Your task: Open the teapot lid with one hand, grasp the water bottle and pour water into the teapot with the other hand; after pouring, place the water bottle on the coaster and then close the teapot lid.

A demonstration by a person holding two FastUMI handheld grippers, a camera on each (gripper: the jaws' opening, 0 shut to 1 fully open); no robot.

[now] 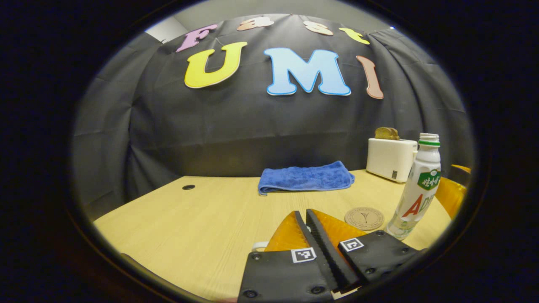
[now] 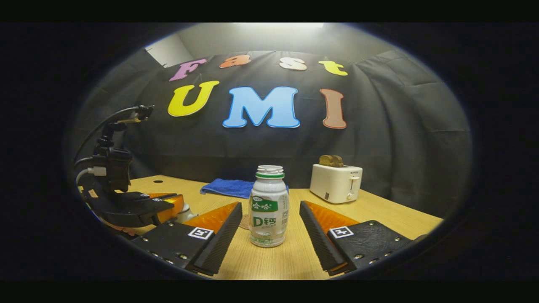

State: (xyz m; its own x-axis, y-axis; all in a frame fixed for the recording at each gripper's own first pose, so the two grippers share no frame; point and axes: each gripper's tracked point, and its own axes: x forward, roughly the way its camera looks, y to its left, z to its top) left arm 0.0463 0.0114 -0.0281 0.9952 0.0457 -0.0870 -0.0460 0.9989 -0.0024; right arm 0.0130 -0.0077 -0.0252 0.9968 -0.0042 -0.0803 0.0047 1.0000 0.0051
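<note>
The wooden table (image 1: 189, 219) filled the lower half of both views, with the black cloth wall (image 1: 252, 126) behind it. In the right gripper view a white toaster (image 2: 334, 183) stood at about 2 o'clock from the bottle, with a brown slice (image 2: 330, 160) poking from its slot. Its small front marking was too tiny to make out. A folded blue towel (image 2: 227, 187) lay at 10 o'clock, back by the wall.

The left gripper (image 2: 168, 202) sat low at 9 o'clock in that view, with cables rising from its body. A pale rounded piece, apparently the teapot (image 2: 186, 213), showed just under its fingers. In its own view the left gripper (image 1: 306, 212) had its two fingers pressed together along their length. Whether anything was pinched at the tips could not be told. Each finger base carried a square black-and-white marker.

The right gripper (image 2: 270, 206) stood wide open, one finger on each side of the water bottle (image 2: 268, 210), neither touching it. The bottle stood upright on the table with its neck uncapped, a green ring below the mouth, and a white wrap printed in green and red. In the left gripper view the bottle (image 1: 419, 189) stood at 3 o'clock, with the round coaster (image 1: 364, 218) just beside it at its 9 o'clock, stamped with a small emblem.
</note>
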